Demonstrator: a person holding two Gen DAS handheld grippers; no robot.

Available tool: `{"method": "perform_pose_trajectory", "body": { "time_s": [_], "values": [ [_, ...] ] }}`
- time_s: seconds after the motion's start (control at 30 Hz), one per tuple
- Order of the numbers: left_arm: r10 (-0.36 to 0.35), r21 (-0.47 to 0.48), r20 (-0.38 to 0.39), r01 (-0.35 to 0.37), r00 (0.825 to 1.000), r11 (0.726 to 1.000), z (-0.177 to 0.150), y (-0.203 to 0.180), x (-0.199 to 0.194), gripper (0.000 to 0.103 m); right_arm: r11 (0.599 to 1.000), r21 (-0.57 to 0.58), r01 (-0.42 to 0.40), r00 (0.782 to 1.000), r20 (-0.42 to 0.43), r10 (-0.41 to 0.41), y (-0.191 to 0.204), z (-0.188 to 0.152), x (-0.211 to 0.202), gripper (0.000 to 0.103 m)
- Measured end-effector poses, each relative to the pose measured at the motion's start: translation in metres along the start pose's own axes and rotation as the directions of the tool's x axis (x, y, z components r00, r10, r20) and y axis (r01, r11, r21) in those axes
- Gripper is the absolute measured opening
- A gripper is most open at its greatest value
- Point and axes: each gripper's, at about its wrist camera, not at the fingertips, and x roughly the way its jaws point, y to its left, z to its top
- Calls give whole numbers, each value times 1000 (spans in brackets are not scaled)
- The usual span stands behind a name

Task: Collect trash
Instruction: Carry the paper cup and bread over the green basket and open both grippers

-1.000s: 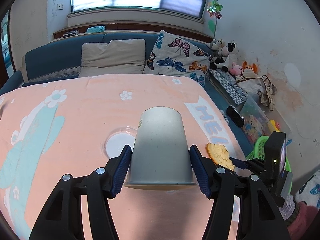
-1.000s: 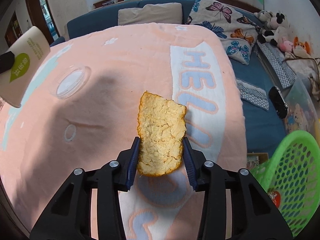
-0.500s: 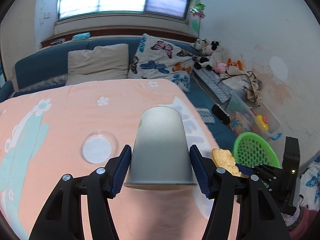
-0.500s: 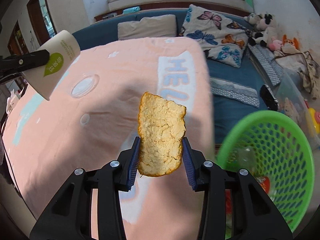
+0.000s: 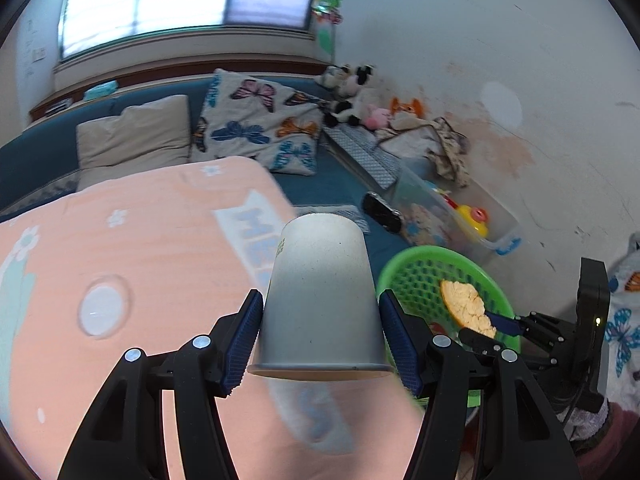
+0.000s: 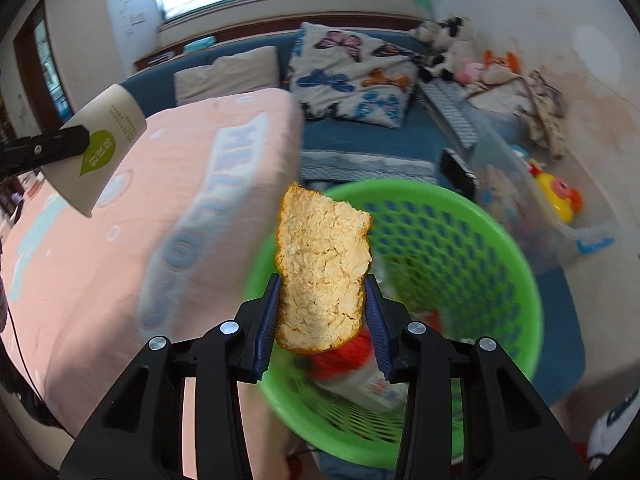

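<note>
Right wrist view: right gripper [image 6: 322, 312], clamping the peel [image 6: 322, 270], is now hovering over the green basket [image 6: 500, 240]; left gripper [image 5: 320, 332], clamping the cup [image 5: 320, 296], is trailing.

**Colours we're seeing rn**

We've got a grey-white paper cup [image 5: 320, 292] w/ a lime-green leaf logo, pale yellow-orange peel [image 6: 322, 272], bright green mesh basket [image 6: 460, 248], peach blanket [image 5: 132, 240] w/ pale blue letters + white flowers, butterfly-print pillow [image 5: 260, 124], blue gripper pads [image 5: 244, 336].

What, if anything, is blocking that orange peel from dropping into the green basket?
Nothing visible. The right gripper holds the orange peel over the green basket, whose mouth is open; only trash already lies at its bottom.
</note>
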Motion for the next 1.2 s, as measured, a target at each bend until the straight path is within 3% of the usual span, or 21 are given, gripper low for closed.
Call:
{"method": "perform_pose_trajectory", "body": {
  "time_s": [0.47,1.2],
  "values": [
    [-60,64,-75,65,995,996,-5,-70,41,58,992,100,71,997,0,-72,-69,-26,-19,46],
    [-52,133,-184,77,982,988,-8,-130,113,62,983,165,76,996,31,-82,-104,-40,-44,52]
  ]
}}
